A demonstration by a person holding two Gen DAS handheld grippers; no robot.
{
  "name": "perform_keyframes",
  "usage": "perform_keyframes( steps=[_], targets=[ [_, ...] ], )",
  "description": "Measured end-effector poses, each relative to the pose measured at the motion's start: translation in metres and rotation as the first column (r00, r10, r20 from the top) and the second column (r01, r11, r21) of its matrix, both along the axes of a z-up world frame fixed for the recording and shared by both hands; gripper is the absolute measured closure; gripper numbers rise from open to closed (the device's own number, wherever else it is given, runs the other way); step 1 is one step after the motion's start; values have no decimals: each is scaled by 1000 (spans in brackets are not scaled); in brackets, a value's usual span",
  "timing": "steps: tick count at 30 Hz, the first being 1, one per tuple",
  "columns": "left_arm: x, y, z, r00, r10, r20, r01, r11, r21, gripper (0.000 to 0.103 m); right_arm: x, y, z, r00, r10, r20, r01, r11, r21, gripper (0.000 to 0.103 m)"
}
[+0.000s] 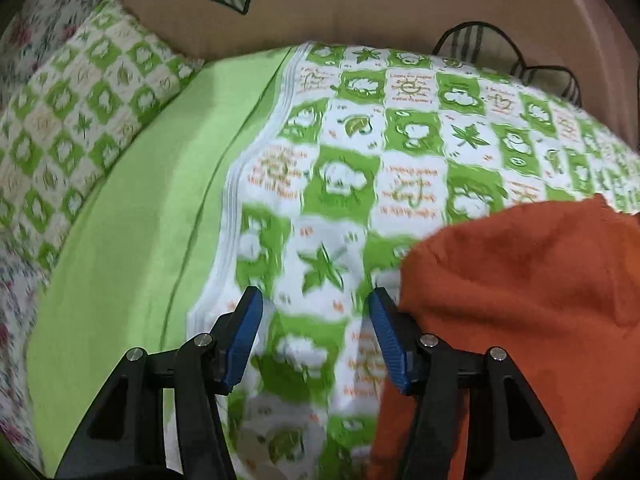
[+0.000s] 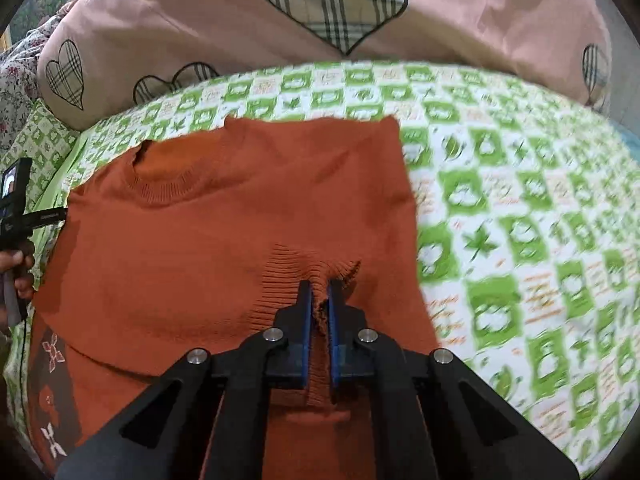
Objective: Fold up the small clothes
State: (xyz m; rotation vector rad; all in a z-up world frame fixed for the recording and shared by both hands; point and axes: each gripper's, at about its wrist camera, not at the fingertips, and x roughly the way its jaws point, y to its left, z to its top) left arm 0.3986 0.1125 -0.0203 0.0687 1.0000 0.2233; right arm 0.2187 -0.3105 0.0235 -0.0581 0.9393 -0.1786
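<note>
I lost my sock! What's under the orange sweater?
The orange sweater lies on the green-and-white bedsheet, which shows all around it. Anything beneath it is covered, so a sock can't be ruled out.

A bed is covered by a green-and-white checked sheet (image 2: 520, 208); a pink quilt with plaid hearts (image 2: 224, 24) is heaped behind, a matching pillow (image 1: 76, 120) at left.
</note>
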Motion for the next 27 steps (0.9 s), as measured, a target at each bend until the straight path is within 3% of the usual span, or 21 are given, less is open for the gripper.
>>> perform_keyframes(
  steps=[4, 6, 9, 16, 27],
  targets=[
    [-15, 7, 4, 1000, 1, -2, -1, 999, -42, 46, 7, -5, -17, 995, -23, -96, 20, 999, -27, 87],
    [-38, 10, 7, 1000, -18, 1, 18, 996, -84, 48, -2, -6, -12, 997, -24, -69, 24, 1000, -3, 85],
    [-83, 13, 11, 999, -38, 16, 40, 988, -150, 48, -24, -6, 2, 1000, -22, -21, 22, 999, 38, 73],
    [-196, 15, 16, 996, -84, 41, 92, 947, -308, 47, -93, 2, 29, 998, -21, 56, 16, 997, 80, 59],
    [-322, 20, 2, 996, -91, 3, 85, 913, -398, 47, -171, -12, 28, 995, -56, 79, 41, 982, 184, 52]
  ],
)
